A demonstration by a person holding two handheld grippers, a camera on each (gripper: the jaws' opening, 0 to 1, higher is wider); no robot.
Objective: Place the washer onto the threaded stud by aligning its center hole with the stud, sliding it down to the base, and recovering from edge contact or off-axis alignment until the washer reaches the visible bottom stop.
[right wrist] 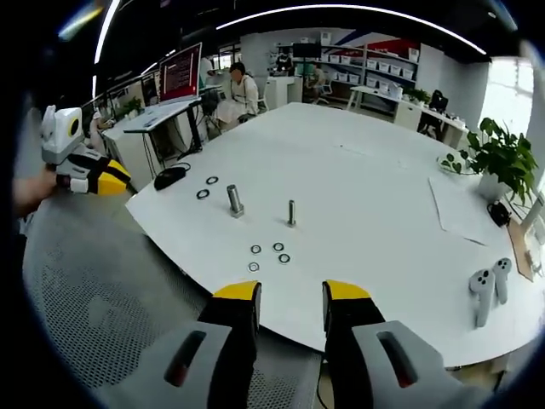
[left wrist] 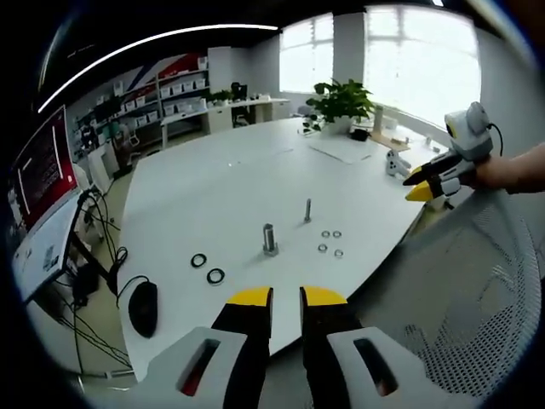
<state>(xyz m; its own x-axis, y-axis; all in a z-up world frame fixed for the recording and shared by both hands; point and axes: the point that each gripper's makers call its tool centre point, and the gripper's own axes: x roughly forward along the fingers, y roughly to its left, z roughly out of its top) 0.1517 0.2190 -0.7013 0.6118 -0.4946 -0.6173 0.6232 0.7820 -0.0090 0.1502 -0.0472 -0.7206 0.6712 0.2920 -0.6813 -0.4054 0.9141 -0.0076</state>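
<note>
Four small silver steel washers lie on the white desk ahead of the right gripper, just before the upright threaded metal stud. Both pairs of jaws, the left gripper included, stand parted and empty.

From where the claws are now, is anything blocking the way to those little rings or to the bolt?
Nothing visible: bare table lies between the right claw and the washers, and between them and the stud.

On the table, four washers lie near the stud, between it and the table's edge.
</note>
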